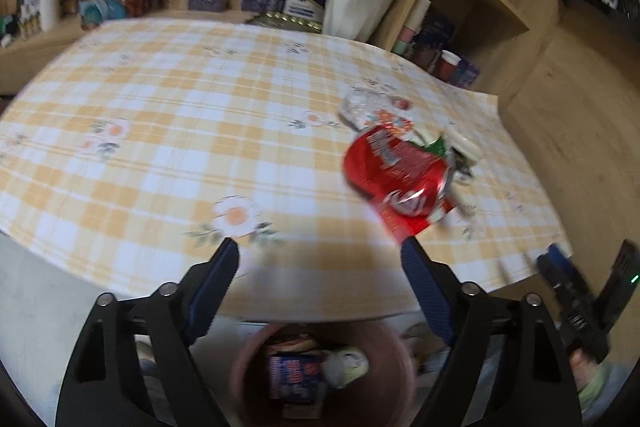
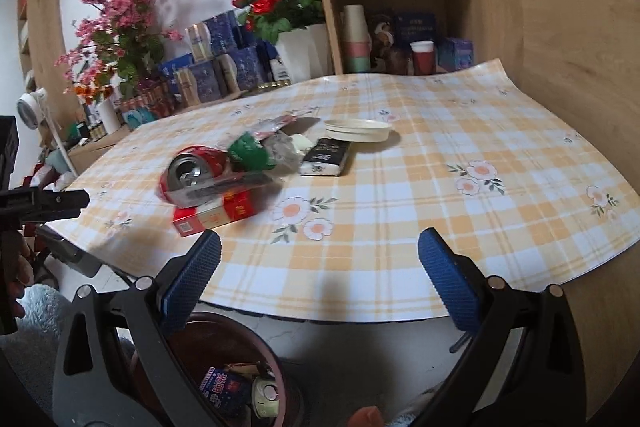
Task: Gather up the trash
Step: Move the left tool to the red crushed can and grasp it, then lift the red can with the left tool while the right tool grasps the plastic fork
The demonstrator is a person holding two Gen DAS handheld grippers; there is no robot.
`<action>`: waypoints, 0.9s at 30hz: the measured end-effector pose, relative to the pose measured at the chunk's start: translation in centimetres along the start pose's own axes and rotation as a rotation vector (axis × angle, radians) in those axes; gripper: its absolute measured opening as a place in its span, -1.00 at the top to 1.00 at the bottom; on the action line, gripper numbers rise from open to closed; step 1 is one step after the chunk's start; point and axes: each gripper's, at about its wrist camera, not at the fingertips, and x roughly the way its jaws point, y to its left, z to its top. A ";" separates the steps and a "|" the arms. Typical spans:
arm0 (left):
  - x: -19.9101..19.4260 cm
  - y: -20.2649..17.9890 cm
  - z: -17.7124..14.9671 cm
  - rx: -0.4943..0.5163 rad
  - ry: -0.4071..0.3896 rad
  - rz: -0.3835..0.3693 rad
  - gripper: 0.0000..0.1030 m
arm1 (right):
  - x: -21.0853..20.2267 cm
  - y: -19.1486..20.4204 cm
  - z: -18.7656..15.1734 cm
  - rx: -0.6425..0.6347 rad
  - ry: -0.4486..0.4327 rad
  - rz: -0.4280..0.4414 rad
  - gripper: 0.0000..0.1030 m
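Left claw [image 1: 316,259] spread wide, nothing held, hovering over near desk [image 1: 160,131] edge; right claw [image 2: 320,251] likewise wide and holding nothing; brown bin [image 2: 224,343] on floor under that edge, holding blue packet [image 2: 224,393], pale round item, other bits blurred; bare checked cloth ahead of both claws; beyond, trash heap: crushed red can [image 2: 192,171] atop red box [image 2: 216,215], green scrap, black packet [image 2: 326,157], cream lid [image 2: 358,129] farthest; left view motion-blurred.

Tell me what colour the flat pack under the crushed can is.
Red, with a paler band along its side; the flat pack lies under the crushed can. Right wrist view shows it best.
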 end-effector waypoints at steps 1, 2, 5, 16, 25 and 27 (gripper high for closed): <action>0.7 0.0 0.5 -0.036 0.015 -0.013 -0.51 | 0.3 -0.2 0.1 -0.003 0.013 -0.010 -0.89; 1.4 0.1 1.0 -0.073 0.028 -0.027 -0.51 | 0.8 -0.4 0.2 -0.006 0.031 -0.024 -0.89; 3.2 0.6 1.8 -0.182 0.072 -0.096 -0.41 | 1.7 -1.1 0.2 0.001 0.063 -0.031 -0.89; 9.6 0.8 4.0 -0.405 0.158 -0.227 -0.07 | 3.2 -2.8 0.2 0.055 0.105 -0.009 -0.89; 12.0 2.3 4.0 -0.566 0.195 -0.326 0.14 | 3.9 -2.8 0.2 0.052 0.129 0.014 -0.89; 12.3 2.2 4.1 -0.573 0.199 -0.358 0.14 | 4.2 -2.6 0.3 0.045 0.134 0.023 -0.89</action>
